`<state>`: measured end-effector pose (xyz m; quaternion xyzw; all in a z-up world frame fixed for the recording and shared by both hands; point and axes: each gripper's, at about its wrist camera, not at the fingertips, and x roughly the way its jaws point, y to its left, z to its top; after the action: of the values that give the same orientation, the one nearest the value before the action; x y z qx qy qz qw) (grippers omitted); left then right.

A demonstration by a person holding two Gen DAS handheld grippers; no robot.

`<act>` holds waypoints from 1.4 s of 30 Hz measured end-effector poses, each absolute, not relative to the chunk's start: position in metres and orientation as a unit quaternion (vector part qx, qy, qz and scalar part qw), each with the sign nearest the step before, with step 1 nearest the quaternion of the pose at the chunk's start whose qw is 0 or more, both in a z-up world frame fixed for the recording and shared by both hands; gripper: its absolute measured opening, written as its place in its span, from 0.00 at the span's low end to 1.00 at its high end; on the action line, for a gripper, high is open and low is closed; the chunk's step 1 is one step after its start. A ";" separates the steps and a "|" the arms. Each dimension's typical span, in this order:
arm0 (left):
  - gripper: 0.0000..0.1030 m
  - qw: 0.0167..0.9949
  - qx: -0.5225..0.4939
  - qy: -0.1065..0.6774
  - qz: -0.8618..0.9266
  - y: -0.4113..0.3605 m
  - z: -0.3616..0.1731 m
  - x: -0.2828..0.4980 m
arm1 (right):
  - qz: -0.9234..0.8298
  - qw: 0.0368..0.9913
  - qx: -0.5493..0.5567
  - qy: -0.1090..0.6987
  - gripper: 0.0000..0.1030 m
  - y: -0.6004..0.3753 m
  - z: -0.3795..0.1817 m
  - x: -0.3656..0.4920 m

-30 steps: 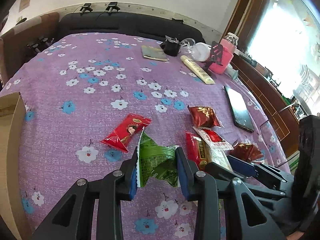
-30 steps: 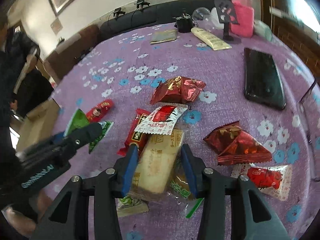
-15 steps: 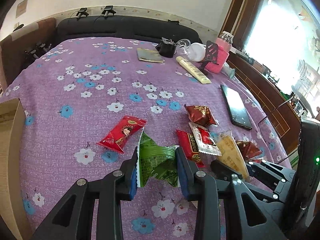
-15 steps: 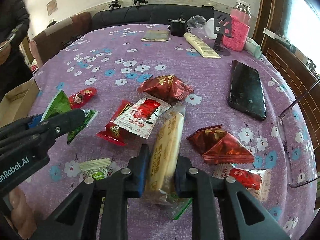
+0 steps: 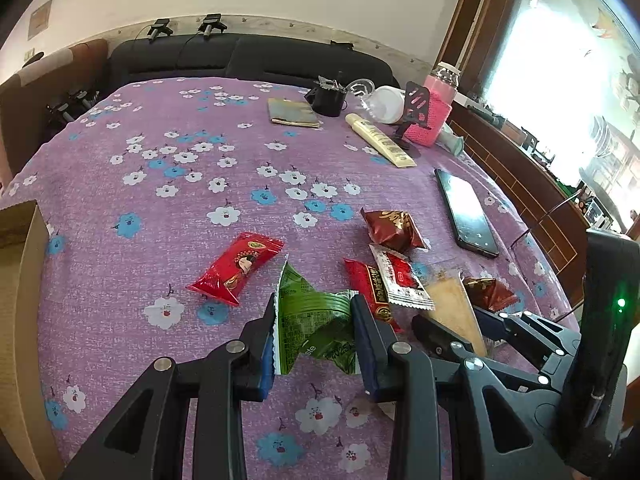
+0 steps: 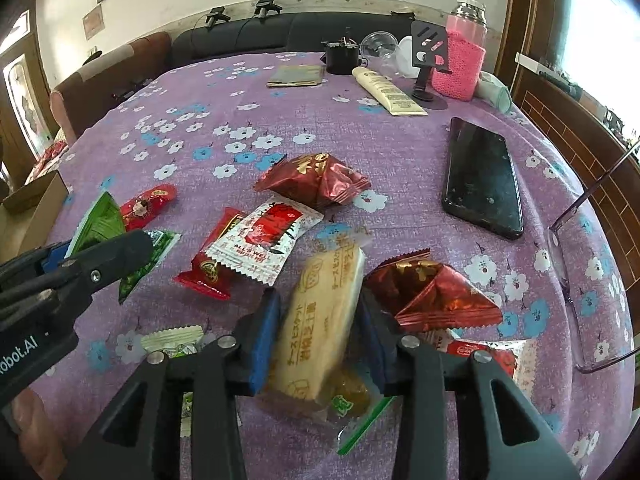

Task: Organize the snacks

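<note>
The left gripper [image 5: 314, 330] is pinching a crumpled green snack packet [image 5: 310, 316] between its blue pads, lifted just above the purple flowered tablecloth [image 5: 160, 184]. Beside it, the right gripper [image 6: 318, 334] is straddling a pale biscuit packet [image 6: 324, 320], and its jaws are opening; gaps are showing between the pads and the wrapper, so the grip looks lost.

The biscuit packet is tilting and blurred, so it is probably slipping down onto the small wrappers lying just under that gripper. If the jaws are closing again too late, they may be catching only the crinkly end seal, which could tear or slide out.

The two grippers are working close together, so a swing towards the cardboard box [image 5: 16, 280] off to the left gripper's far left could be knocking them into each other. The red packets [image 6: 256, 240] just ahead of both could be getting swept aside. The phone [image 6: 482, 176], further ahead to the right, is lying well clear.
</note>
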<state>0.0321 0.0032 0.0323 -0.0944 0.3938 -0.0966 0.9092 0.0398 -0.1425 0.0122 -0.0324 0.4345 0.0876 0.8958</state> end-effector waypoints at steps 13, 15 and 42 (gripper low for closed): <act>0.33 0.907 -0.099 0.396 -0.101 0.004 0.033 0.030 | 0.098 0.899 -0.031 0.425 0.25 -0.139 0.013 0.037; 0.33 0.907 -0.100 0.397 -0.103 0.004 0.032 0.030 | 0.099 0.899 -0.024 0.426 0.25 -0.140 0.013 0.038; 0.33 0.907 -0.100 0.396 -0.104 0.004 0.033 0.029 | 0.087 0.901 -0.021 0.425 0.37 -0.142 0.012 0.041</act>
<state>0.0288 0.0038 0.0328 -0.0997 0.3963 -0.1039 0.9068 0.0408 -0.1418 0.0125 -0.0212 0.4248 0.0873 0.9008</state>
